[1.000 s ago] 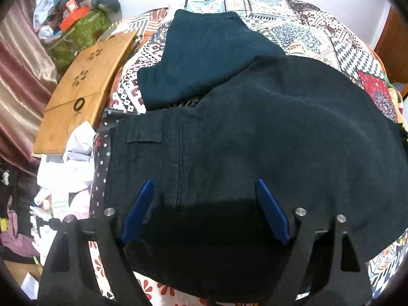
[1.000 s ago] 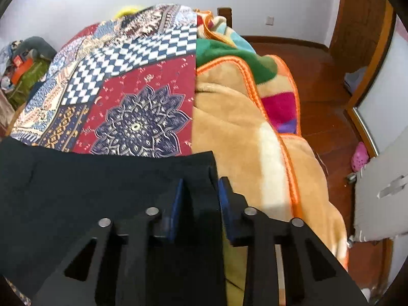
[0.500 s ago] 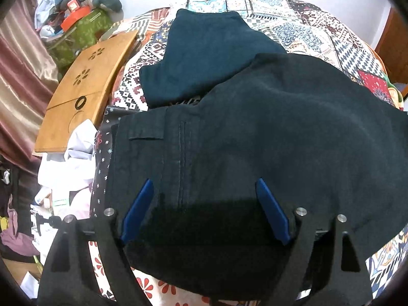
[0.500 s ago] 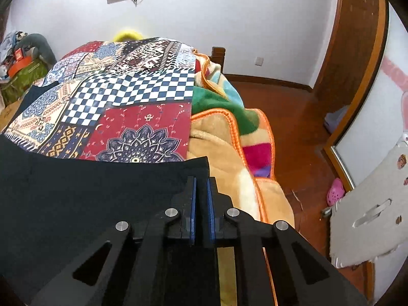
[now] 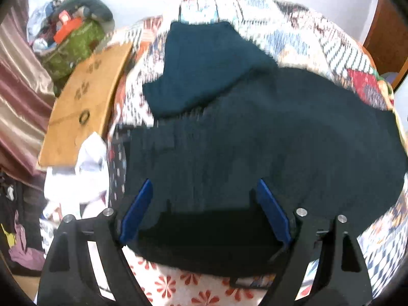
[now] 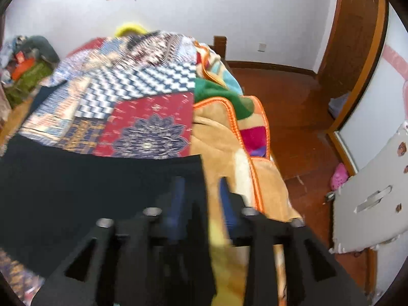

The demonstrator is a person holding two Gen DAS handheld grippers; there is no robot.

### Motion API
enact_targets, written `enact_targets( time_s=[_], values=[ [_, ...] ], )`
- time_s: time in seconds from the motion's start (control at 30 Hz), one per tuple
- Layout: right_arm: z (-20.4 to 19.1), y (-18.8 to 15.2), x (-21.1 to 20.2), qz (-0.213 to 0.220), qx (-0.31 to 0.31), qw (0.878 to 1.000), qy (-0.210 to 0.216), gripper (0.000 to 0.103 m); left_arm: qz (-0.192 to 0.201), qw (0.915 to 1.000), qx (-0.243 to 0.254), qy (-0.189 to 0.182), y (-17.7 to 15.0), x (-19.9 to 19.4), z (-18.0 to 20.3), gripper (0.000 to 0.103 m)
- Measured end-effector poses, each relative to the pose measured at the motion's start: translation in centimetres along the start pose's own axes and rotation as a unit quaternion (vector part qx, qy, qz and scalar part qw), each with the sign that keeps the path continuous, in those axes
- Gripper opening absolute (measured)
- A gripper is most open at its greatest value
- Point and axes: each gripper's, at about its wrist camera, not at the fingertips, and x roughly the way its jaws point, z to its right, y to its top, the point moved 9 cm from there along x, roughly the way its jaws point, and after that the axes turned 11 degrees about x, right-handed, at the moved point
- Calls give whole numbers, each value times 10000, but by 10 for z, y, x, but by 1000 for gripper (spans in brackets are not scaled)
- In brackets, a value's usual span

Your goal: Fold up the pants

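Here, dark pants (image 5: 267,148) flat on patchwork bedspread (image 6: 153,122), L & R jaws both released.

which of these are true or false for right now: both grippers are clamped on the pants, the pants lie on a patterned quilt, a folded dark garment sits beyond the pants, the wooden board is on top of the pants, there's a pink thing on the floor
1. Both grippers are clamped on the pants. False: the left gripper is wide open above the black pants, and the right gripper has its fingers apart at the pants' edge.
2. The pants lie on a patterned quilt. True.
3. A folded dark teal garment lies beyond the pants. True.
4. The wooden board is on the pants. False: it lies off to the left of the quilt.
5. A pink object is on the floor. True.
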Motion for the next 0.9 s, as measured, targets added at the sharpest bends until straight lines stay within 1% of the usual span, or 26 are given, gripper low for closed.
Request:
enact_targets(
  time_s=[0.03,0.1,0.13,0.2,0.27,0.3,0.33,0.37,0.4,0.47,0.53,0.57,0.6,0.73,0.8,0.83,0.9],
  values=[
    [-3,-3,-6,35,32,10000,57,52,83,10000,-22,-40,11,-2,4,84],
    [-7,-13,-22,30,174,9996,218,61,191,9996,-15,-195,28,-2,14,84],
    [-9,-17,-24,5,218,9994,266,63,223,9994,19,-277,36,0,22,84],
    [-10,-33,-32,-78,331,9987,385,63,177,9989,181,-398,44,9,44,84],
    [-12,-54,-35,-246,536,9970,503,63,-3,9978,412,-513,39,20,72,84],
    [-14,-62,-36,-317,630,9959,560,63,-22,9981,436,-446,36,23,78,85],
    [-15,-70,-37,-405,715,9947,615,63,111,9989,388,-226,34,20,80,85],
    [-15,-81,-37,-480,811,9935,645,63,226,9990,374,-103,32,14,82,85],
    [-16,-91,-37,-548,894,9923,658,63,231,9989,401,-108,29,10,85,85],
    [-21,-106,-34,-665,943,9904,759,63,217,9987,371,-265,25,5,89,85],
    [-23,-114,-30,-706,1107,9877,853,63,111,9974,338,-634,20,2,96,85],
    [-24,-116,-29,-718,1201,9859,916,63,50,9959,348,-836,17,1,102,85],
    [-24,-117,-26,-724,1367,9828,1009,63,28,9949,378,-935,15,1,106,85],
    [-21,-117,-11,-848,1788,9731,1184,63,57,9942,515,-945,16,0,123,85],
    [-19,-113,-5,-768,1921,9706,1230,63,53,9929,547,-1055,19,2,131,85],
    [-17,-110,-2,-745,1999,9691,1240,63,19,9923,563,-1105,20,4,135,88],
    [-13,-103,6,-708,2253,9627,1324,63,38,9928,631,-1022,24,6,142,91]
  ],
)
